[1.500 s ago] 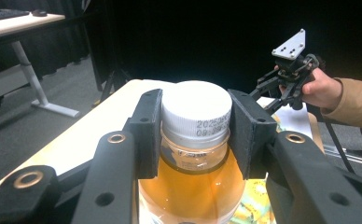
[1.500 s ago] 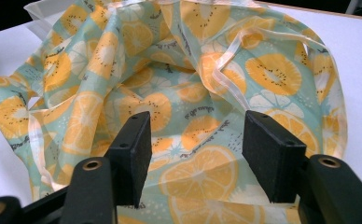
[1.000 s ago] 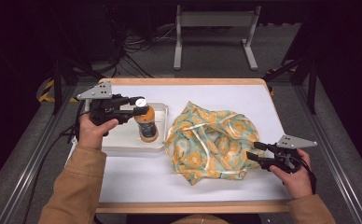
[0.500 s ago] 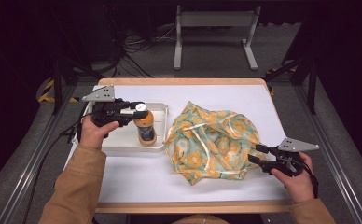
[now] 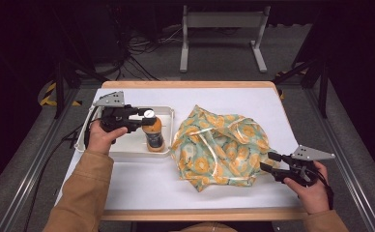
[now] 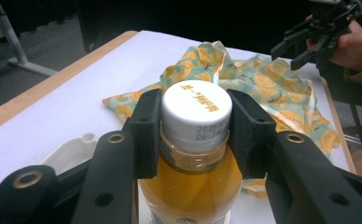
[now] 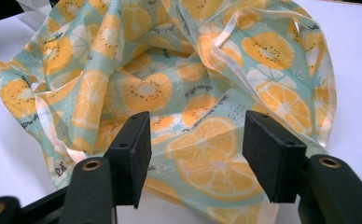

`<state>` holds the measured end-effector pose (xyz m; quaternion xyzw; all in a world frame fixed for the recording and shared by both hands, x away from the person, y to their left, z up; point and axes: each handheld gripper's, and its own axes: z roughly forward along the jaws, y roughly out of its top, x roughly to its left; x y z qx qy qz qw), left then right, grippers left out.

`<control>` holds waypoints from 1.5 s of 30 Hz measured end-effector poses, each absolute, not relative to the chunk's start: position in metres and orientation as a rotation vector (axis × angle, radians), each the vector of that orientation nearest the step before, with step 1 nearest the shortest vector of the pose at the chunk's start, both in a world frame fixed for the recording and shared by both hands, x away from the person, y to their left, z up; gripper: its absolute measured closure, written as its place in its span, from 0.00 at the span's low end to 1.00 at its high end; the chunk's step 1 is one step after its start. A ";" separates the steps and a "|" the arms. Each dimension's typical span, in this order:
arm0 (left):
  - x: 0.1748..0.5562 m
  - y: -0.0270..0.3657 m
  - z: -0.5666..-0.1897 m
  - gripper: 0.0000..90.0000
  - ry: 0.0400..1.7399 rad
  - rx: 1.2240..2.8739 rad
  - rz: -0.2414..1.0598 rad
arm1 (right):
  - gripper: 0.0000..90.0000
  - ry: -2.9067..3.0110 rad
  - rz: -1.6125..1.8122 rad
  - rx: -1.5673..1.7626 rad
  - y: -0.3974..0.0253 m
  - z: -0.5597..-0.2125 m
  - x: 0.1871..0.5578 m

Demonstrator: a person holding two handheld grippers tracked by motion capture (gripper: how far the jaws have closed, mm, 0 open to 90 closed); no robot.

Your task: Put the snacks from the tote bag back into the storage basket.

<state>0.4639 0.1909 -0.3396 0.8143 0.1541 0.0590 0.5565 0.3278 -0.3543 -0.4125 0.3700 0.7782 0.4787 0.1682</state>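
Now: left gripper (image 5: 138, 117) clamped on bottle (image 5: 152, 134) cap in tray (image 5: 127, 150) | right gripper (image 5: 271, 161) agape beside bag (image 5: 219, 145) | bagging seemingly pending

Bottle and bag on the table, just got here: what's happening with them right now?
The left gripper is clamped around the neck of the bottle, just under its white cap. The bottle stands upright in the white tray, orange liquid inside. The right gripper is open, its jaws at the near edge of the citrus-print bag, which lies crumpled on the table beside the tray. Nothing is gripped on that side.
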 end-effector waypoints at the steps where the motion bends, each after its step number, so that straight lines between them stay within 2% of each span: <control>1: 0.464 0.191 -0.340 0.65 0.365 1.925 0.141 | 0.48 2.213 1.361 1.052 -0.354 -0.412 0.328; 45: 0.454 0.182 -0.344 0.64 0.331 2.013 0.161 | 0.46 2.232 1.380 1.019 -0.346 -0.412 0.336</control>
